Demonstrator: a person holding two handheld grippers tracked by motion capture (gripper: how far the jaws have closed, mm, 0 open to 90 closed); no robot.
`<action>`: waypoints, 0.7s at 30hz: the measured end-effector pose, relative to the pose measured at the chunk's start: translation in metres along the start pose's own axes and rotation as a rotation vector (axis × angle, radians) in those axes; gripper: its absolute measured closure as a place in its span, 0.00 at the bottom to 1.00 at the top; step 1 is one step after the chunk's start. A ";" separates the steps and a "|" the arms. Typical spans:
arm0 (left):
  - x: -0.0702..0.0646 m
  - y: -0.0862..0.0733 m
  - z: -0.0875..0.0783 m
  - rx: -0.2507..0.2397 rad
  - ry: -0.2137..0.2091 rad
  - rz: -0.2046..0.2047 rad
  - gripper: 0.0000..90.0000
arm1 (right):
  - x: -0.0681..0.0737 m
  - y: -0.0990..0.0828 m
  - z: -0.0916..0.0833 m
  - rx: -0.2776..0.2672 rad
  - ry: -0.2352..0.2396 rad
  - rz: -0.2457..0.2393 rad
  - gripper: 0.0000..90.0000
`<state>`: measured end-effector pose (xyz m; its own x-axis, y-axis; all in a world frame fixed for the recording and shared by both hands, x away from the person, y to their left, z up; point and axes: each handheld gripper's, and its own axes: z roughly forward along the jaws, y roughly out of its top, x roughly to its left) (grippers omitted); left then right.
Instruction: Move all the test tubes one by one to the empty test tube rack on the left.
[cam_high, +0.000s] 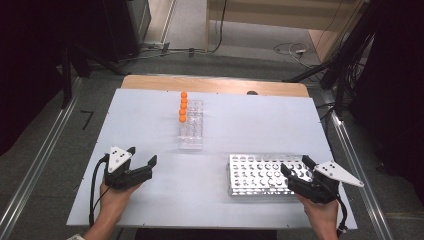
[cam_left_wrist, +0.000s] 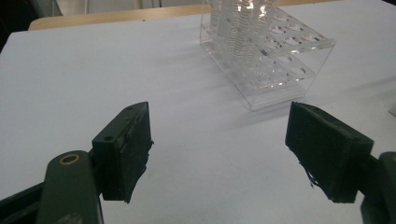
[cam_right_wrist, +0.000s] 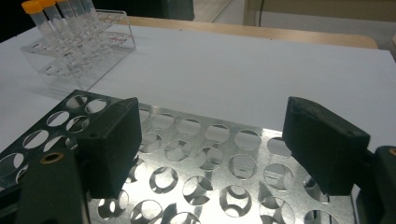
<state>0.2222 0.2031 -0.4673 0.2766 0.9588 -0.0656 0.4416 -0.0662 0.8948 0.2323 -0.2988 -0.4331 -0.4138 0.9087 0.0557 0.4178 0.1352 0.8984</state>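
A clear plastic tube rack (cam_high: 191, 127) stands mid-table with several orange-capped tubes (cam_high: 183, 106) in its left column. In the left gripper view the clear rack (cam_left_wrist: 268, 51) lies ahead to the right. A metal rack with round holes (cam_high: 260, 175) lies at the front right, and it carries no tubes. My left gripper (cam_high: 141, 156) hovers open over bare table at the front left, well short of the clear rack. My right gripper (cam_high: 296, 165) stands open over the metal rack's right end; the right gripper view shows the metal rack (cam_right_wrist: 205, 172) beneath the jaws and the tubes (cam_right_wrist: 51, 21) far left.
The white tabletop (cam_high: 250, 120) has a wooden strip (cam_high: 210, 84) along its far edge. Metal rails (cam_high: 35, 165) run down both sides on the floor, and cables lie on the floor beyond the table. A dark small mark (cam_high: 252, 93) sits at the far edge.
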 end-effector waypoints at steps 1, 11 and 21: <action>0.000 0.000 0.000 -0.003 0.004 0.000 0.26 | -0.001 0.000 -0.001 0.000 -0.003 0.002 0.20; 0.011 -0.002 -0.007 -0.024 0.037 -0.025 0.26 | -0.011 -0.003 -0.004 0.004 -0.029 0.013 0.20; 0.021 -0.005 -0.013 -0.022 0.059 -0.036 0.26 | -0.017 -0.004 -0.007 0.003 -0.045 0.021 0.20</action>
<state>0.2148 0.2276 -0.4679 0.2099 0.9751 -0.0722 0.4316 -0.0262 0.9017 0.2315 -0.3175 -0.4345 -0.3682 0.9281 0.0554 0.4289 0.1167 0.8958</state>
